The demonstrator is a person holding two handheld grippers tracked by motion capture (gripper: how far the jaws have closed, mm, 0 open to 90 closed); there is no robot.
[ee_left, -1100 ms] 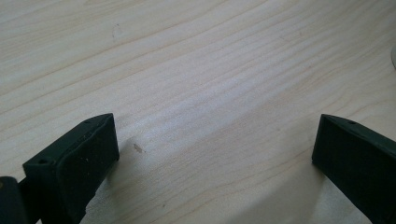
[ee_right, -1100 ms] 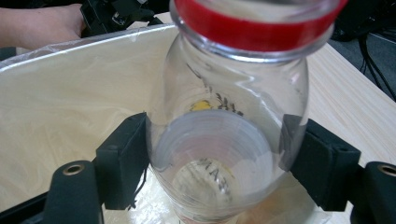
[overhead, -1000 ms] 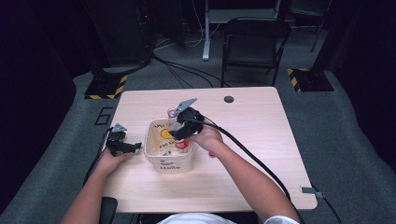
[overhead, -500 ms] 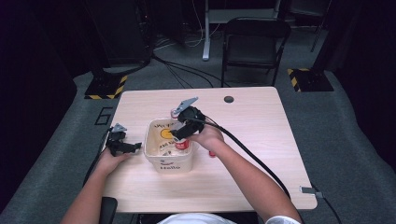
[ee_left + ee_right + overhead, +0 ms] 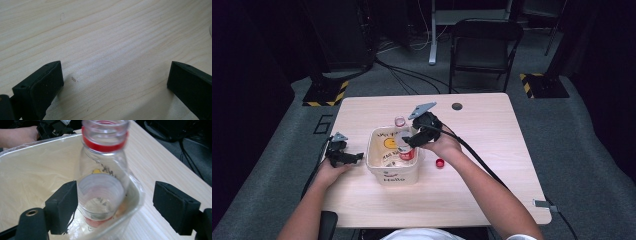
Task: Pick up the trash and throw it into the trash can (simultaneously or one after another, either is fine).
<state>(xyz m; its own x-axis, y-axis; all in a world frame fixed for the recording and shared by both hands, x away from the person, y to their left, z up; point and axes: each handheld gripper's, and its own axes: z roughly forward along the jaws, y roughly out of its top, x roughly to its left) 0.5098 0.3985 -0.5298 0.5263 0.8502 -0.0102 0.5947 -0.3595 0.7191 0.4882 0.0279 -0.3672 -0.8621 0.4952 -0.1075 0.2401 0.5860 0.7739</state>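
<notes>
high view above the table; tong cameras close, right sharing the tub.

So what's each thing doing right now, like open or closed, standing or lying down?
Bottle: uncapped, leaning in the tub, let go.
Red cap: off, lying on the table.
Tub: open-topped, upright, lined with plastic.
Right tool: jaws just opened, apart around the bottle.
Left tool: open, nothing in it, over bare table.

The surface is evenly lit from overhead while the room beyond its far edge sits in near darkness. Shadows are soft and short. The high view is slightly soft; in the right gripper view the clear bottle looks blurred, with faint glare.
</notes>
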